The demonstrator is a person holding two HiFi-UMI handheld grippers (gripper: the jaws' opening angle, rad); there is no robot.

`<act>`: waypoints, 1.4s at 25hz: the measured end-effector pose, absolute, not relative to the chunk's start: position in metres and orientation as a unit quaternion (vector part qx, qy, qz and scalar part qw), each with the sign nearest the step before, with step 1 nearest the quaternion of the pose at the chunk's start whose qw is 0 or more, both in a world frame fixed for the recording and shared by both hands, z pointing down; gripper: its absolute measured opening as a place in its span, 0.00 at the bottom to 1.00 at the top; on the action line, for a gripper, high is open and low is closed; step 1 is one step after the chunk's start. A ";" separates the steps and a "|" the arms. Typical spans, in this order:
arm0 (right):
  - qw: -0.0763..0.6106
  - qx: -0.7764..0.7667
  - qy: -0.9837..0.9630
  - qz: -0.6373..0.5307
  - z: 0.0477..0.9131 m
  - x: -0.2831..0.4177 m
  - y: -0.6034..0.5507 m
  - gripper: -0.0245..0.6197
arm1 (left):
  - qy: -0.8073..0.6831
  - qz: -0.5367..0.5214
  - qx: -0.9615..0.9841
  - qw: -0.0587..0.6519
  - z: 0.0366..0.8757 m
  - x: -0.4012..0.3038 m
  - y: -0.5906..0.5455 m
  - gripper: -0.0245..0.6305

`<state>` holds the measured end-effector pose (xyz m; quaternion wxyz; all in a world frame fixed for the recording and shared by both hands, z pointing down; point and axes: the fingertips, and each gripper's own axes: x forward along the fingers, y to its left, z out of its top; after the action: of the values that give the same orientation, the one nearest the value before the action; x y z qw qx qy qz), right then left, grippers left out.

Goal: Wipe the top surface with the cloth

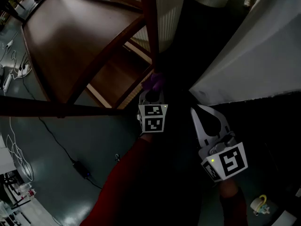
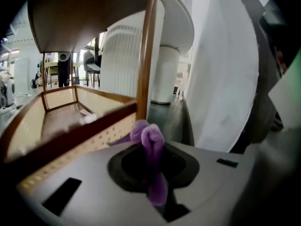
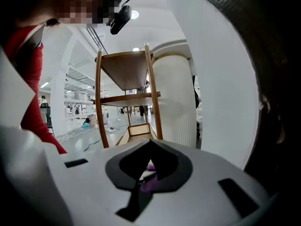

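A purple cloth [image 1: 155,82] is bunched between the jaws of my left gripper [image 1: 154,91], which is shut on it beside the front post [image 1: 151,27] of a wooden shelf unit. The unit's brown top surface [image 1: 66,27] lies up and to the left, apart from the cloth. In the left gripper view the cloth [image 2: 149,136] stands up out of the shut left gripper [image 2: 152,149], in front of a rattan-sided lower tray [image 2: 51,119]. My right gripper [image 1: 196,111] is lower right, jaws together. In the right gripper view a purple scrap [image 3: 149,174] shows in the right gripper's [image 3: 149,143] slot; whether it is held is unclear.
A white ribbed column [image 1: 171,13] stands behind the shelf unit. A white draped surface [image 1: 254,51] rises at the right. Cables [image 1: 14,65] and a power brick [image 1: 80,168] lie on the grey floor at the left. A red sleeve [image 1: 127,182] is below.
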<state>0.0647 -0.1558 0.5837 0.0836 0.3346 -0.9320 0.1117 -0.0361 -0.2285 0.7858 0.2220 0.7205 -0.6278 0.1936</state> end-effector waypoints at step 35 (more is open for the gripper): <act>0.105 0.299 -0.937 0.146 0.391 0.018 -0.101 0.06 | -0.752 0.114 0.635 0.135 0.483 -0.136 -0.066 0.12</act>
<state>0.0179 -0.1007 0.3905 0.1048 0.2988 -0.9372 0.1460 -0.1363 -0.0659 0.4832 0.1351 0.6347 -0.7522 0.1143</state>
